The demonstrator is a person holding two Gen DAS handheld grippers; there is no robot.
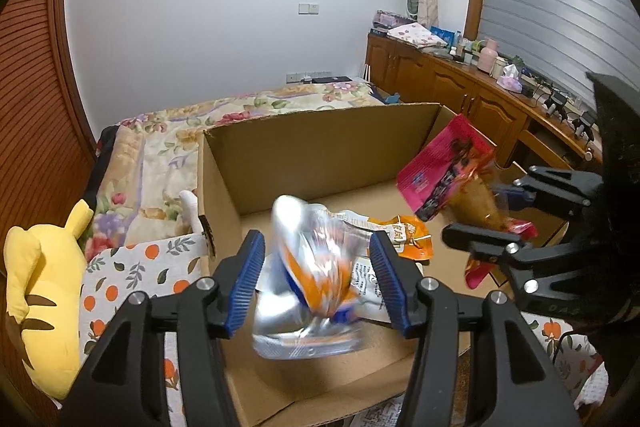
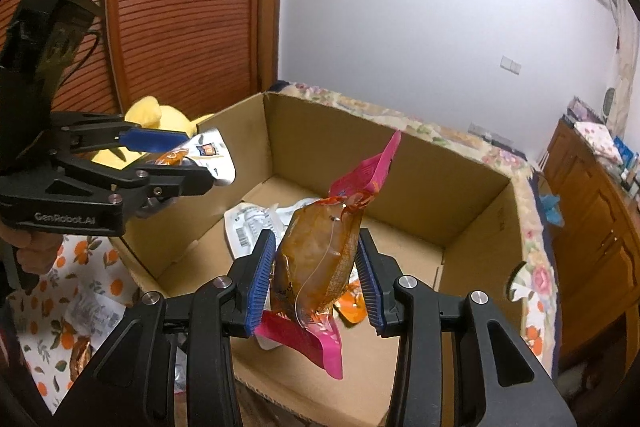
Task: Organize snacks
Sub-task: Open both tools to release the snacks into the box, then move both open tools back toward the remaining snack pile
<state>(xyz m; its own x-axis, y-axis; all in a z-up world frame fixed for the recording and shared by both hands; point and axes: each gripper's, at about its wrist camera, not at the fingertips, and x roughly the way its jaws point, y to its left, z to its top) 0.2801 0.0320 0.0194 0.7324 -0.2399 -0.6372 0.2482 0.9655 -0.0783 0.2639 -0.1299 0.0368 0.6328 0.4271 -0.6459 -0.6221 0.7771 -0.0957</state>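
Snacks are going into an open cardboard box [image 1: 320, 147] set on a flower-patterned bed.

Left wrist view: the left gripper [image 1: 316, 283] stands about half open over the box, its blue pads on either side of a blurred silver-and-orange packet [image 1: 308, 279]. The pads do not appear to press it, so the packet looks loose between them. Beyond it, toward 1 o'clock, an orange pouch [image 1: 412, 235] lies on the box floor. At 3 o'clock the right gripper [image 1: 496, 211] holds a pink-edged packet [image 1: 444, 175] above the box. A yellow plush toy [image 1: 44, 291] lies at 9 o'clock, outside the box.

Right wrist view: the right gripper [image 2: 316, 279] is narrowed onto the pink-edged packet [image 2: 320, 259], pads touching both sides of its clear brown middle, with the pink ends sticking out above and below. White packets [image 2: 256, 223] lie on the box [image 2: 400, 163] floor at 11 o'clock. At 9 o'clock the left gripper [image 2: 180, 163] hangs over the box's near corner with the silver-and-orange packet [image 2: 208, 155] at its tips.
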